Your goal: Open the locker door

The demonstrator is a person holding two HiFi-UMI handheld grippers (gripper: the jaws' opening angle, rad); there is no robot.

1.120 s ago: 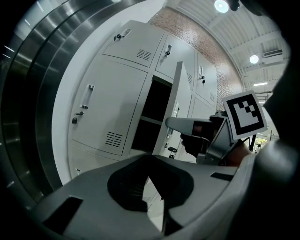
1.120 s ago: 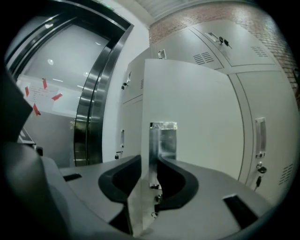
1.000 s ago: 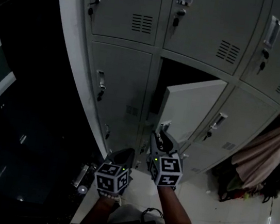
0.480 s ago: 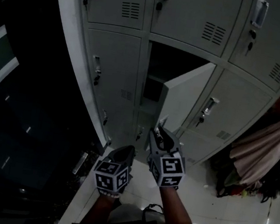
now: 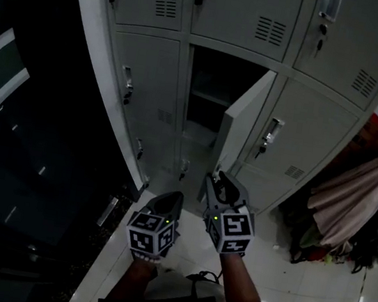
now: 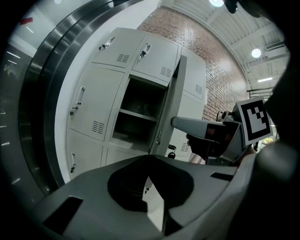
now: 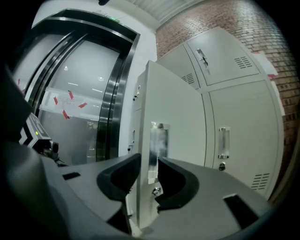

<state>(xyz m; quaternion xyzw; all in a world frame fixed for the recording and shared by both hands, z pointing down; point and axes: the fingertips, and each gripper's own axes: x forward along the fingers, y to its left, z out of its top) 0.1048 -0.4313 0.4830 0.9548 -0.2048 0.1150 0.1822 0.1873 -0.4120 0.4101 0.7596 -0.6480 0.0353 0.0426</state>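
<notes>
The grey locker door (image 5: pixel 243 116) of the middle compartment (image 5: pixel 208 90) stands swung out, with the dark shelf inside showing. My right gripper (image 5: pixel 218 181) is just below the door's lower free corner. In the right gripper view the door's free edge (image 7: pixel 143 122) and its metal handle (image 7: pixel 158 140) stand in the gap of my right gripper (image 7: pixel 149 161). Its jaws are opening and the pads are not pressing on the door. My left gripper (image 5: pixel 173 197) hangs lower left, away from the lockers, shut on nothing (image 6: pixel 151 159). The open door (image 6: pixel 171 108) shows edge-on there.
Shut lockers with handles and keys surround the open one (image 5: pixel 141 97) (image 5: pixel 304 136). A dark glass and steel wall (image 5: pixel 19 156) runs along the left. Cloths and bags (image 5: pixel 351 199) are heaped on the floor at the right. White floor tiles (image 5: pixel 181 251) lie below the grippers.
The locker door has swung further out, and more of the compartment shows. My right gripper has stayed by the door's lower corner. The left gripper has hardly moved.
</notes>
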